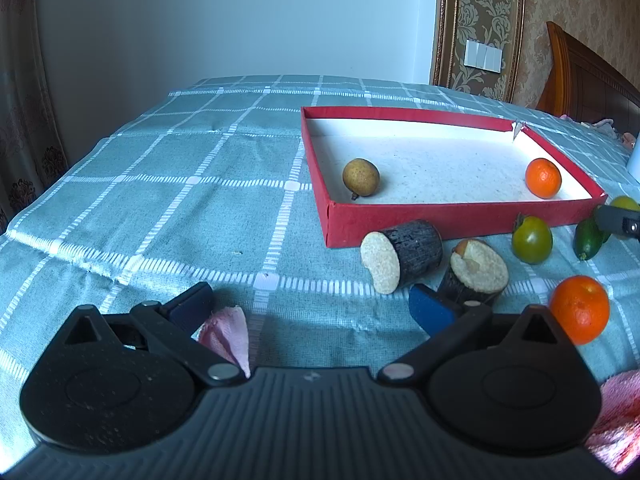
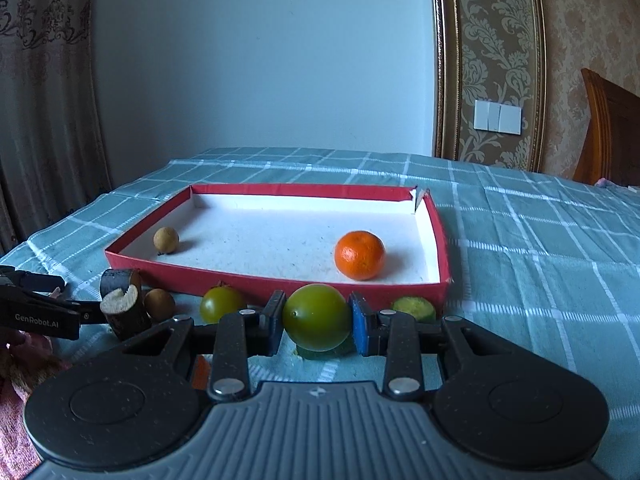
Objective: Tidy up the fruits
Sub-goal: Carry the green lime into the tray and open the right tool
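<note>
Leftmost, the left gripper (image 1: 310, 304) hovers with fingers spread wide and empty over the checked cloth (image 1: 180, 200). Beyond, the red tray (image 2: 280, 282) holds a longan (image 2: 166, 240) and an orange (image 2: 359, 255). Rightward, the right gripper (image 2: 316, 320) clamps a green tomato (image 2: 317, 317) just before the tray's near wall.

pale blue wall (image 2: 260, 60), patterned curtain (image 2: 44, 100) left, damask wallpaper (image 2: 580, 40), white switch plate (image 2: 498, 117), wooden headboard (image 2: 612, 132).
</note>
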Tool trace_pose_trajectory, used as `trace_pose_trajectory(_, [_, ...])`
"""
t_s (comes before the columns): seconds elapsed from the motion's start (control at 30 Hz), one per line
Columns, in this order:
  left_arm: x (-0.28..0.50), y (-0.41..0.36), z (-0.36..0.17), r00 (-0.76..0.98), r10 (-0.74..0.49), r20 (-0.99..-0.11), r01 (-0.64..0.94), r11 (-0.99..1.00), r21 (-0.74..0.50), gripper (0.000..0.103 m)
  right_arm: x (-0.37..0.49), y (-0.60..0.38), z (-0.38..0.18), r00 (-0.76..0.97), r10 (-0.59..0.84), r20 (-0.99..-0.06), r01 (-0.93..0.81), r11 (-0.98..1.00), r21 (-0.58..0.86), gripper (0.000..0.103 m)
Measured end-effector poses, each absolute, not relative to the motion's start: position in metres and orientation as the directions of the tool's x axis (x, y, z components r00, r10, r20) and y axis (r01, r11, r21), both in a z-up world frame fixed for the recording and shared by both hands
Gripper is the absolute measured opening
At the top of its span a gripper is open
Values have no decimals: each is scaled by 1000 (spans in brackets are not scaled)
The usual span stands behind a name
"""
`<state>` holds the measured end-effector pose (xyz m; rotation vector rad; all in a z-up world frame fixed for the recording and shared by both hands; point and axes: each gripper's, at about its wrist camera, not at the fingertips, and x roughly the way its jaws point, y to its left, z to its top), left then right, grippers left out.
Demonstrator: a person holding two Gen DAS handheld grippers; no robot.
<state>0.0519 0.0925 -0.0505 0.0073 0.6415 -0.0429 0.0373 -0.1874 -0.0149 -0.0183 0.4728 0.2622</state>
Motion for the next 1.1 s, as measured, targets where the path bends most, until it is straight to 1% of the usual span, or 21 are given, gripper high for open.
trace_pose_trajectory(0.43, [52, 92, -51, 801, -38, -597, 41, 999, -8, 103, 99, -160, -2, 862, 195, -468, -249, 967, -56, 33])
trace_pose_trajectory(0.63, [52, 92, -51, 801, -36, -598, 40, 999, -6, 103, 130, -147, -8, 848, 224, -480, -284, 957, -54, 33])
trace_pose_trajectory(1.03, [52, 92, -51, 801, -33, -598, 38, 999, -5, 103, 165, -130, -30, 778, 214, -590, -295, 954, -43, 33])
trace_pose_trajectory(1.1, [52, 92, -51, 801, -33, -598, 38, 999, -5, 103, 166, -131, -31, 778, 217, -590, -294, 955, -36, 33])
